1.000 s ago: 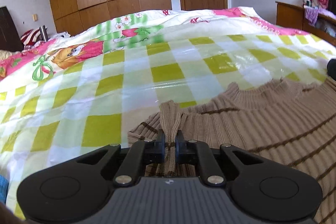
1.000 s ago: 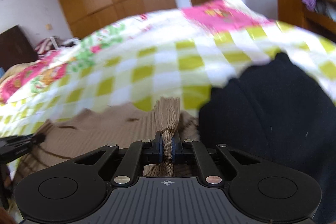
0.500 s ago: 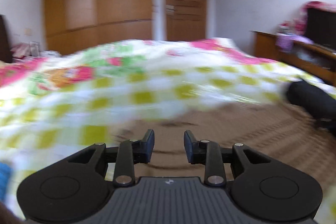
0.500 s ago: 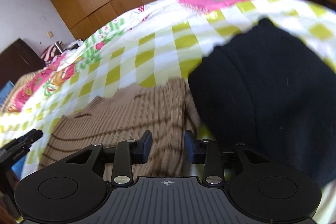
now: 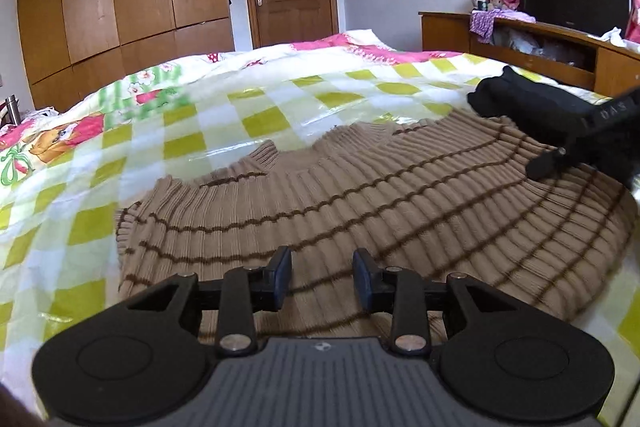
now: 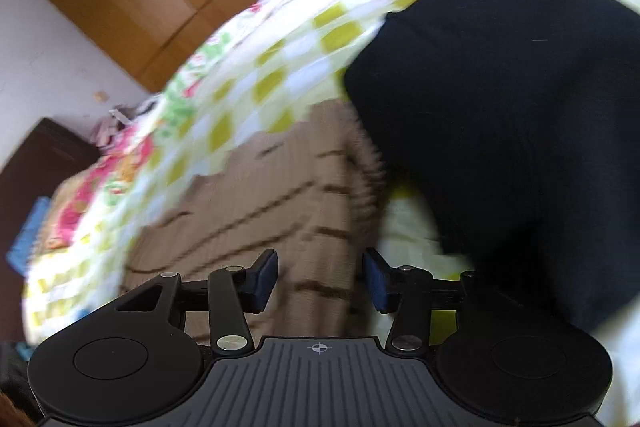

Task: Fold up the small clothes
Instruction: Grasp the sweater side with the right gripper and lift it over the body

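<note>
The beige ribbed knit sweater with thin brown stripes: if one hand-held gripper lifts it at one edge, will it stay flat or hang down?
The beige ribbed knit sweater with thin brown stripes will probably hang limp, since it lies soft and wavy-edged on the checked plastic-covered bed. The thick ribbing likely grips well. The glossy cover may let it slide when pushed.

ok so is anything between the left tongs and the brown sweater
Nothing visible. The left tongs hang open directly over the tan ribbed knit sweater with dark brown stripes, with only air between. The black garment lies off at the sweater's far right edge.
</note>
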Available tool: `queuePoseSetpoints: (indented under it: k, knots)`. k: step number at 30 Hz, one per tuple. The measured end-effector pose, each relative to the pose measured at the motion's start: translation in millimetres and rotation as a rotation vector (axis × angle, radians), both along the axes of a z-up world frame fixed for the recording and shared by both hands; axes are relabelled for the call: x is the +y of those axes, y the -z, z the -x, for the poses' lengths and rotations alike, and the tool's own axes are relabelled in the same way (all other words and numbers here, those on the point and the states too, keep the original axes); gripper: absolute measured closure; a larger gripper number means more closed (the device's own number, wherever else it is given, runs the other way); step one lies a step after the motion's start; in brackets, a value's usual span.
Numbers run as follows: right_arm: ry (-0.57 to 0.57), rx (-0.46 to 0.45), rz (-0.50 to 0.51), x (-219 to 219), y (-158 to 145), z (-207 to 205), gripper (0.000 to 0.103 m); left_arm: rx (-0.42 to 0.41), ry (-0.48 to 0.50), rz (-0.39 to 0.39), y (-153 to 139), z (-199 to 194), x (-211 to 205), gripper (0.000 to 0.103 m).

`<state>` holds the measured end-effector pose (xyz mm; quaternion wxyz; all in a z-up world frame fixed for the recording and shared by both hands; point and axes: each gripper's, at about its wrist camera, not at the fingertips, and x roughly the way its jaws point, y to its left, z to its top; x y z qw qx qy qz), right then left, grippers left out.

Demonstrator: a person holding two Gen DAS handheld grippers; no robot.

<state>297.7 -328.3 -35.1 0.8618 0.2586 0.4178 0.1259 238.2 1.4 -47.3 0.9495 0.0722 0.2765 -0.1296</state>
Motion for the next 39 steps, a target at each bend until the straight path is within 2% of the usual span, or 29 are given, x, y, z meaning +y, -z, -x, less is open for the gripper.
queuePoseSetpoints:
  k: [4,8,12,13,16,19,20,21,22,24,25,27,31,33,36,39]
  knots:
    - [0.034,0.004,-0.101,-7,21,-13,0.057,0.026,-0.038,0.015,4,-13,6,0.049]
    - [0.052,-0.024,-0.21,-8,32,-31,0.055,0.004,-0.051,0.029,0,-6,6,0.05]
    - [0.05,-0.046,-0.24,-13,33,-25,0.056,-0.063,-0.017,0.019,-10,2,-3,0.05]
    - [0.059,-0.053,-0.232,-15,33,-23,0.06,-0.067,0.005,0.024,-12,2,-7,0.05]
    - [0.069,-0.065,-0.227,-18,35,-19,0.058,-0.02,0.064,0.033,-5,-2,-22,0.05]
    - [0.112,-0.051,-0.309,-18,44,-35,0.057,0.005,0.059,0.029,5,-1,-30,0.051]
    - [0.12,-0.051,-0.32,-17,46,-39,0.059,0.002,0.05,0.043,2,1,-28,0.051]
    - [0.126,-0.043,-0.324,-18,47,-41,0.065,-0.012,0.035,0.052,-2,4,-24,0.051]
    - [0.131,-0.024,-0.331,-19,46,-43,0.078,-0.036,0.015,0.045,-5,7,-21,0.051]
    - [0.133,-0.008,-0.379,-26,42,-39,0.081,-0.088,-0.052,0.005,-7,11,-15,0.051]
    - [0.137,-0.011,-0.396,-29,37,-34,0.082,-0.089,-0.092,-0.013,-4,10,-11,0.051]
    - [0.139,-0.033,-0.375,-28,21,-25,0.084,0.0,-0.111,-0.023,8,0,-5,0.05]
    - [0.06,-0.103,-0.277,5,-26,-22,0.084,-0.008,-0.099,0.039,1,10,6,0.05]
    - [0.0,-0.15,-0.21,32,-54,-27,0.084,-0.009,-0.118,0.065,-4,18,15,0.05]
    - [-0.105,-0.201,-0.141,82,-88,-34,0.084,0.038,-0.154,0.125,-5,27,35,0.05]
    - [-0.19,-0.222,-0.06,137,-101,-36,0.085,0.077,-0.171,0.164,-1,34,54,0.05]
